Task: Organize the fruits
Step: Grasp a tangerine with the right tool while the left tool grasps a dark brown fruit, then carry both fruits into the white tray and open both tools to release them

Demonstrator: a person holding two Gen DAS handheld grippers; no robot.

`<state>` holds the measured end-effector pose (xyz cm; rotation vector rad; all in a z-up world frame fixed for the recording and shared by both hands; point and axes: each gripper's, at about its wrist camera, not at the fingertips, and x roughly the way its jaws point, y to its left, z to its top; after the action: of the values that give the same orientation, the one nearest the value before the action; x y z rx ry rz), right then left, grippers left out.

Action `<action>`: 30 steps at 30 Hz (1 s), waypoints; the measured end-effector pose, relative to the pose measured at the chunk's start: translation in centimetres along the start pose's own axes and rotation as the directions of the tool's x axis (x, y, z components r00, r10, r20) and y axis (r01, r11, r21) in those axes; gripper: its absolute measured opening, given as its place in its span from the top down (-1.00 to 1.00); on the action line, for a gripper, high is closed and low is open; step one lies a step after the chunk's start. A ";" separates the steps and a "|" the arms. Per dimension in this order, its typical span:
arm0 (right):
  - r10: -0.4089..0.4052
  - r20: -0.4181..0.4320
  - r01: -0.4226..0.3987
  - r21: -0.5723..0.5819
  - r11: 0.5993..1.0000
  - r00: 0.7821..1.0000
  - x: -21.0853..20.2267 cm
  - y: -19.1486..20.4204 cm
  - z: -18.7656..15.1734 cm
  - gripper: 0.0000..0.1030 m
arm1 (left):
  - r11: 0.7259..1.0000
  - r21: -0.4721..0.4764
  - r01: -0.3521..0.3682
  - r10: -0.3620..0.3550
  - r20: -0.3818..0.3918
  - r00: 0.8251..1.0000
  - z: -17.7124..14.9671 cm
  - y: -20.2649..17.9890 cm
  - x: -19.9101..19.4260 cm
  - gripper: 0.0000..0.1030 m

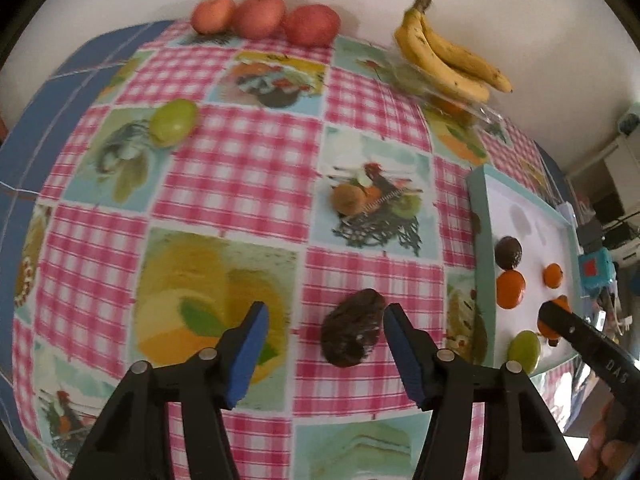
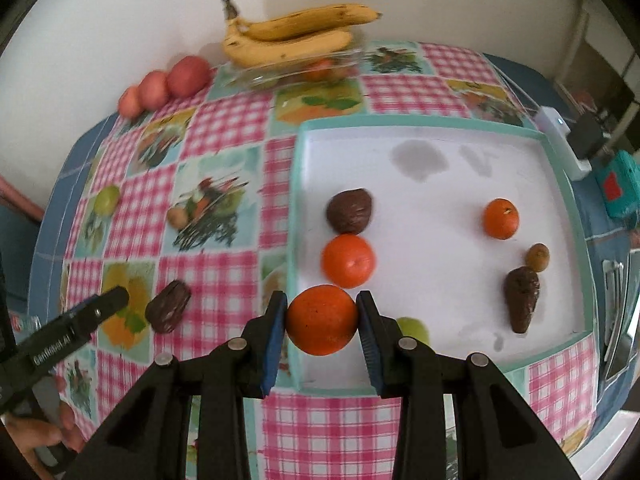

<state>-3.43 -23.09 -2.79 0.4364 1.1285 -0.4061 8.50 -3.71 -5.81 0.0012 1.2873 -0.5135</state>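
Right tongs (image 2: 322, 316) clamped on an orange (image 2: 321, 319), blue pads pressed against both its sides, held over the near left corner of the tray (image 2: 294, 264). Inside the tray: a second orange (image 2: 348, 260) just beyond the held one, a dark brown fruit (image 2: 350, 211) touching its far side, a smaller orange (image 2: 500, 218) well to the right, a small brownish fruit (image 2: 537, 257) near the right wall, a long dark fruit (image 2: 521, 298) just below it, and a green fruit (image 2: 414, 330) partly hidden behind the right finger. Left tongs (image 1: 325, 320) apart, empty, hanging above the checked cloth of the desk (image 1: 240, 168), with a dark wrinkled fruit (image 1: 352, 334) lying on the cloth between the two fingers, close against the right pad (image 1: 404, 344) and well clear of the left one; impossible to tell whether that pad touches it. Farther out on the desk: a green apple (image 1: 174, 122) off to the left, a small brown fruit (image 1: 349, 199) near the middle, three red apples (image 1: 264, 16) in a row along the wall, and a bunch of bananas (image 1: 444, 56) resting on a clear container (image 1: 460, 106). Visible at the lower right of the left view, the other tongs' black arm and part of a hand (image 1: 604, 452).
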 end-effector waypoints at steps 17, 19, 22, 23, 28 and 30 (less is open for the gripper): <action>0.020 0.001 -0.020 0.022 1.000 1.000 0.1 -1.5 0.5 0.29 | 0.999 0.039 0.007 -0.005 -0.049 0.999 -0.3 -2.3 2.0 0.38; 0.021 0.002 -0.021 0.024 0.999 1.000 0.1 -1.5 0.5 0.29 | 0.999 0.043 0.010 -0.007 -0.052 0.999 -0.4 -2.4 2.2 0.38; 0.022 0.004 -0.022 0.030 0.999 1.000 0.0 -1.8 0.5 0.29 | 0.999 0.040 0.023 -0.021 -0.041 0.999 -0.3 -2.6 2.0 0.38; 0.022 0.004 -0.022 0.032 0.999 1.000 0.0 -1.9 0.5 0.28 | 0.999 0.040 0.028 -0.026 -0.032 0.999 -0.2 -2.7 1.7 0.38; 0.025 0.010 -0.025 0.047 0.999 1.000 -0.1 -2.4 0.5 0.29 | 0.997 0.056 0.057 -0.058 0.022 0.998 0.3 -3.5 -0.4 0.39; 0.031 0.014 -0.032 0.057 0.998 0.999 -0.3 -2.8 0.5 0.29 | 0.995 0.075 0.070 -0.074 0.051 0.996 0.6 -4.2 -1.4 0.39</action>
<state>-4.55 -25.70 -2.69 0.5009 1.0979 -0.4141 7.21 -7.13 -3.23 0.0022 1.2187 -0.6191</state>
